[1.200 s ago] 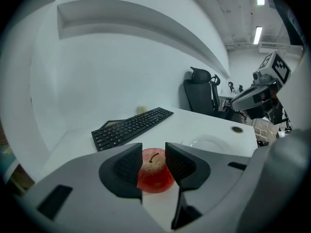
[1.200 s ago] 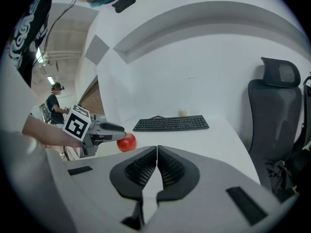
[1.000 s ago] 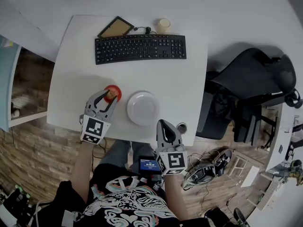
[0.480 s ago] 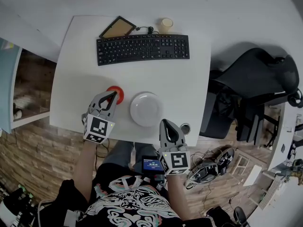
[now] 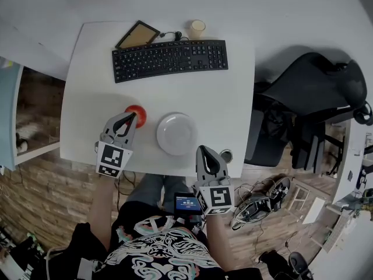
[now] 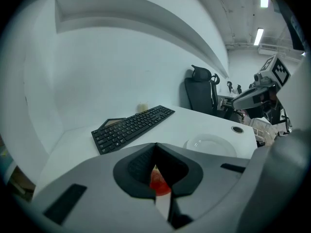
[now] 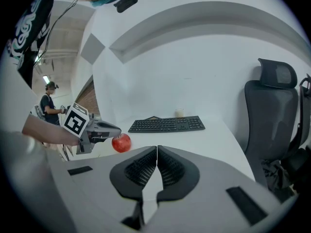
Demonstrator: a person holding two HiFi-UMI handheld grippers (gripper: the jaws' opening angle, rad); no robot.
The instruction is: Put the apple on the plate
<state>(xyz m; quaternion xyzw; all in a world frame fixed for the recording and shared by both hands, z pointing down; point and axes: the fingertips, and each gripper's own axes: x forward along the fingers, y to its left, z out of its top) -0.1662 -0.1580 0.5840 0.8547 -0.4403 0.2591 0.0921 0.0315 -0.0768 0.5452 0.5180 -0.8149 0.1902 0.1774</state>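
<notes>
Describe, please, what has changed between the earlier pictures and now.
The left gripper closed its jaws, which had stood wide around the apple, and now pinches it at the top. The apple sits where it was on the table, beside the plate. The right gripper stays shut near the table's edge; the keyboard is unchanged.

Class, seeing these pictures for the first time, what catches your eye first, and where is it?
The red apple stands out on the white desk, right at the tip of the left gripper, whose jaws are together. Beside it sits an empty white plate, with a black keyboard beyond.
</notes>
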